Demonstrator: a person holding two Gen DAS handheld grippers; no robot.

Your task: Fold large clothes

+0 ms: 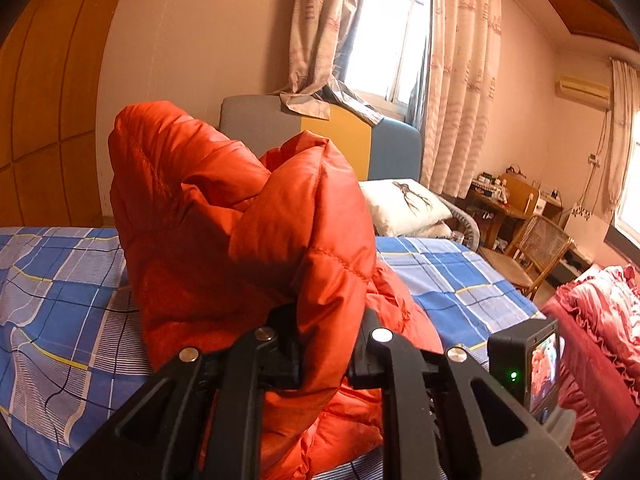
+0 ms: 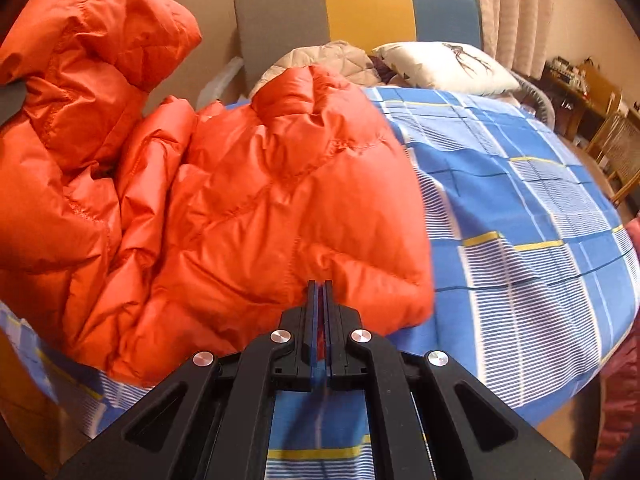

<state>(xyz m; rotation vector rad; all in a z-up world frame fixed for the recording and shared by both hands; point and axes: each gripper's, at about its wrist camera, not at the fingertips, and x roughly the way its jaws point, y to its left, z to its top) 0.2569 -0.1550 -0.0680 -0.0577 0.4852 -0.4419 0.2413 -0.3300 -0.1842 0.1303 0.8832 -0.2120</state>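
Observation:
An orange puffer jacket lies bunched on a bed with a blue checked sheet. My left gripper is shut on a thick fold of the jacket and holds it raised above the bed, so the padded cloth bulges up in front of the camera. In the right wrist view the jacket spreads over the bed's left half, its hood lifted at the upper left. My right gripper is shut on the jacket's near hem, with a sliver of orange cloth pinched between the pads.
A white pillow and a grey, yellow and blue headboard stand at the bed's far end. To the right are a wicker chair, a cluttered desk and a red ruffled quilt. The checked sheet lies bare on the right.

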